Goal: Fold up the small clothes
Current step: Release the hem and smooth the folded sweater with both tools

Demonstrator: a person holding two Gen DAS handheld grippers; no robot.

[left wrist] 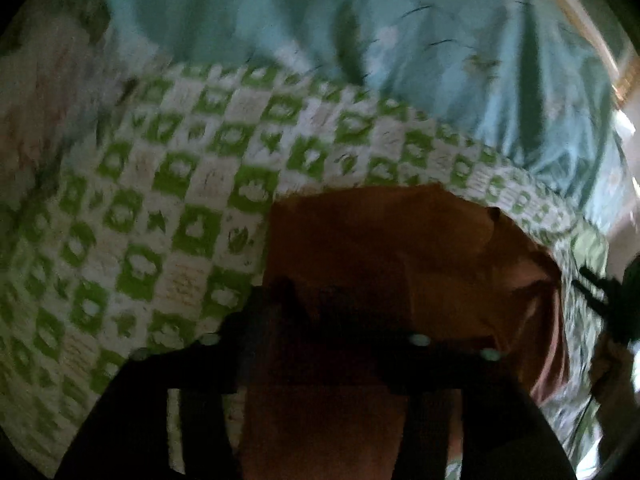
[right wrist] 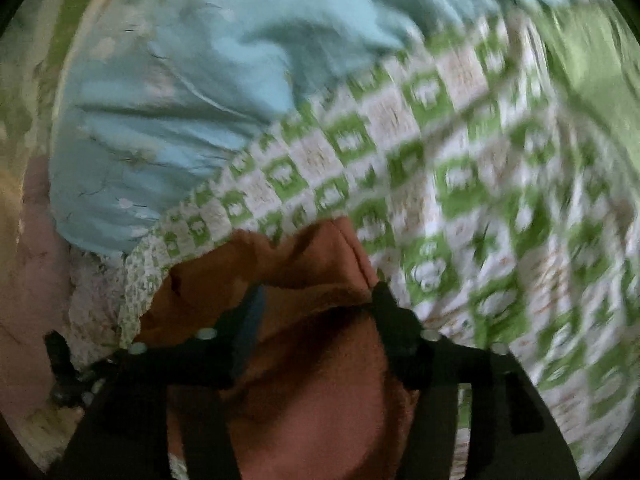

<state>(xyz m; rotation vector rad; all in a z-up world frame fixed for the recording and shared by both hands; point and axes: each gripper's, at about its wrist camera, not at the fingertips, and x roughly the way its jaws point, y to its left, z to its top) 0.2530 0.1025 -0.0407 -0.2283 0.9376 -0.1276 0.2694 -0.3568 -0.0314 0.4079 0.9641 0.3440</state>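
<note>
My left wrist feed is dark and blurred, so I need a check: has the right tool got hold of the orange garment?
Observer: Not clamped. The right tool has its fingers apart, and the orange garment is bunched between them.
Operator: Does the cloth lie flat ahead of that tool?
Observer: No. It humps up to a peak against the green checkered blanket.

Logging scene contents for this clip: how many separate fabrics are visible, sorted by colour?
Orange-brown garment: 1
Green-and-white checked cover: 1
Light blue cloth: 1
Total: 3
</note>
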